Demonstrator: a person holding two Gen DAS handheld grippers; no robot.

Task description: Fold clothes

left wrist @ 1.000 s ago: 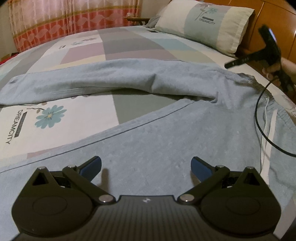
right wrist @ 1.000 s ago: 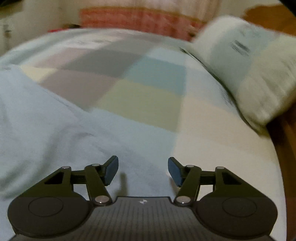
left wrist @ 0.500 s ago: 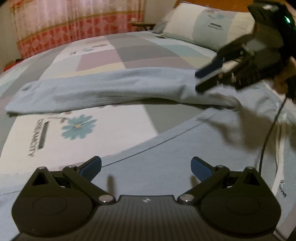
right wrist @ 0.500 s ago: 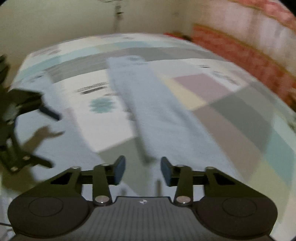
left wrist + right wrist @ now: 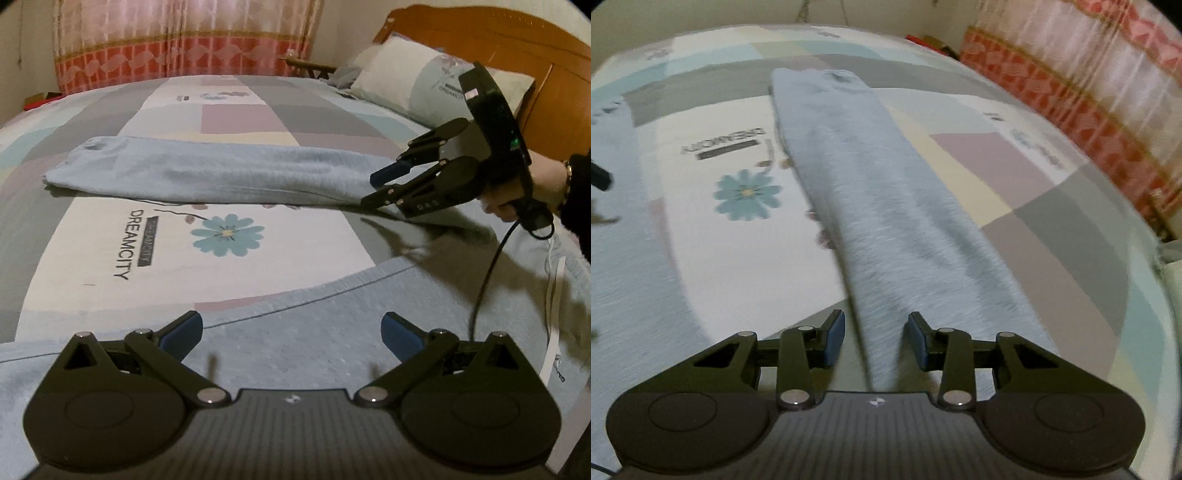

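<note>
Light blue trousers lie spread on the bed. The far leg (image 5: 221, 173) stretches away to the left, and the near leg (image 5: 314, 350) lies under my left gripper (image 5: 291, 328), which hovers open with nothing between its fingers. My right gripper (image 5: 376, 188), held by a person's hand (image 5: 517, 199), sits low at the thick end of the far leg. In the right wrist view the right gripper (image 5: 873, 332) points along that leg (image 5: 879, 184). Its jaws stand partly apart, with the leg's left edge between them and the pads clear of the cloth.
The patchwork bedsheet (image 5: 110, 236) with a flower print lies bare between the two legs. A pillow (image 5: 417, 81) and a wooden headboard (image 5: 517, 44) are at the far right, and a curtain (image 5: 184, 37) hangs behind. A black cable (image 5: 487, 273) and a white drawstring (image 5: 552, 280) cross the waistband area.
The right gripper swung round from facing the pillow to facing along the far leg, came down to its edge, and its jaws narrowed. The left gripper slid sideways over the near leg.
</note>
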